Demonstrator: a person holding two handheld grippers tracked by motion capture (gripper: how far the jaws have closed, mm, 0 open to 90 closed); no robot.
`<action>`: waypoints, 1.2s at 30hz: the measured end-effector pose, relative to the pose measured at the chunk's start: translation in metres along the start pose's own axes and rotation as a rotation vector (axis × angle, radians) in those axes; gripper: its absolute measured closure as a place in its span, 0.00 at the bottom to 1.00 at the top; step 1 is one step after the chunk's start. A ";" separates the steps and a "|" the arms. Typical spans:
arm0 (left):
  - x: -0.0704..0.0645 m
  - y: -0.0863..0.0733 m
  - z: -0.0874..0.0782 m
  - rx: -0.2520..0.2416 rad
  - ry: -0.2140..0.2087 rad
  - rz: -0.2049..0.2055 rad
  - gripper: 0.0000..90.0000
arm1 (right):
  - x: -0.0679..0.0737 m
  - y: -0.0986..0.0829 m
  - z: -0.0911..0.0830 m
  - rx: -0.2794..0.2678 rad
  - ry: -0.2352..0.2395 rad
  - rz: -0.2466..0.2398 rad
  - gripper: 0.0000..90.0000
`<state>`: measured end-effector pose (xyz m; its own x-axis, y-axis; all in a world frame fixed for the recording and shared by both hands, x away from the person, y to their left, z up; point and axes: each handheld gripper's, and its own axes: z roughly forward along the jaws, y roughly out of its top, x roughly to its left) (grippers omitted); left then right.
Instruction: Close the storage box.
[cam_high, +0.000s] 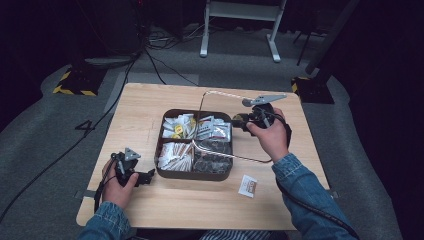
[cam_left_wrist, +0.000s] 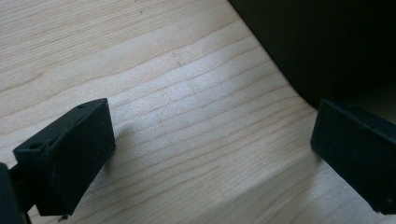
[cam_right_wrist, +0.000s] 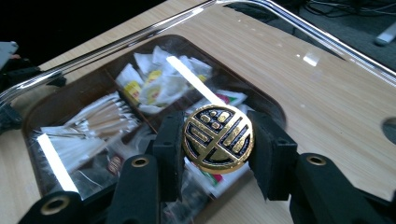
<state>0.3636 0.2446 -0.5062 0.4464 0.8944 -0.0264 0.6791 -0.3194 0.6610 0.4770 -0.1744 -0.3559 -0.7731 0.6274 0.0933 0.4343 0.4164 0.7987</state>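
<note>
Lid (cam_high: 220, 131) hangs by its gold knob (cam_right_wrist: 218, 138), pinched in the right hand-held gripper (cam_right_wrist: 218, 140); it could twist free. Left hand-held gripper (cam_left_wrist: 205, 154) gapes, idle.

Dim room, glare on lid (cam_right_wrist: 196, 81)

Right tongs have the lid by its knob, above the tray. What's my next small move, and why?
Probably swing the clear lid right and lay it on bare table: the right tongs grip its gold knob, it hangs tilted over the tray, and one packet lies outside.
</note>
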 end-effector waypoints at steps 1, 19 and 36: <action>0.000 0.000 0.000 0.000 0.001 0.001 0.00 | 0.003 0.002 0.003 -0.002 0.008 -0.003 0.65; 0.000 0.000 0.000 0.000 0.001 0.001 0.00 | 0.035 0.017 0.050 0.005 0.077 -0.052 0.65; 0.000 0.000 0.000 0.000 0.001 0.002 0.00 | 0.053 0.019 0.084 0.019 0.099 -0.064 0.65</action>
<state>0.3636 0.2448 -0.5062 0.4469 0.8942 -0.0245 0.6781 -0.3208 0.6612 0.4831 -0.0775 -0.3857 -0.8409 0.5317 0.1010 0.3904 0.4668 0.7935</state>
